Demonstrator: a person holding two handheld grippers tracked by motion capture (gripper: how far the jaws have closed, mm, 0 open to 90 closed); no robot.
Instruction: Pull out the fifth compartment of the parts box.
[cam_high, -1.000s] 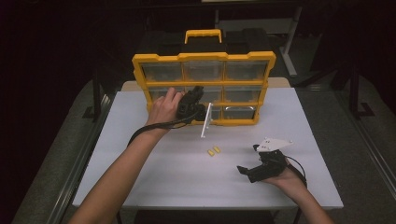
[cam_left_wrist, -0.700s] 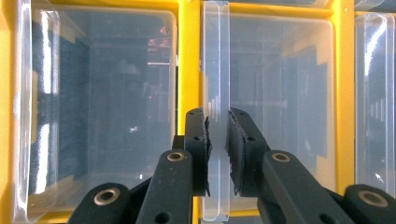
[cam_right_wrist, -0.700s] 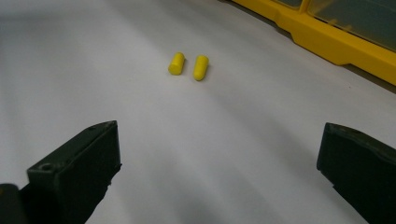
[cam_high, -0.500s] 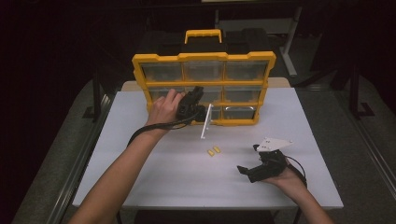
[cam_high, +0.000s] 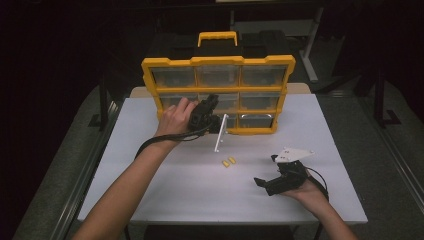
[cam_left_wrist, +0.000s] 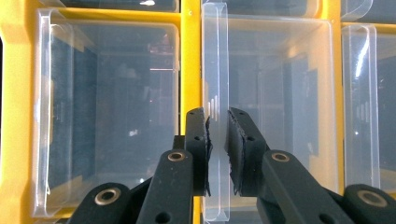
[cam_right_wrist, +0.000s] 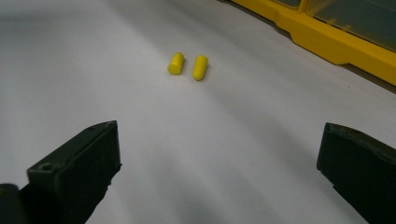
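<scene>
White bench (cam_high: 165, 195): left gripper (cam_left_wrist: 218, 140) pinches a clear drawer (cam_left_wrist: 271, 116) tab; right gripper (cam_right_wrist: 219, 172), jaws wide apart, faces two yellow plugs (cam_right_wrist: 187, 65) not yet stored.

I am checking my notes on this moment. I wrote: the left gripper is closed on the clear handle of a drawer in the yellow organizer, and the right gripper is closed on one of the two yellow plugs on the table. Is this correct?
Not quite. The right gripper is open and holds nothing: the right gripper view shows its jaws wide apart, with both yellow plugs lying free on the table ahead. The left gripper is indeed closed on the clear handle of a drawer in the yellow organizer.
</scene>
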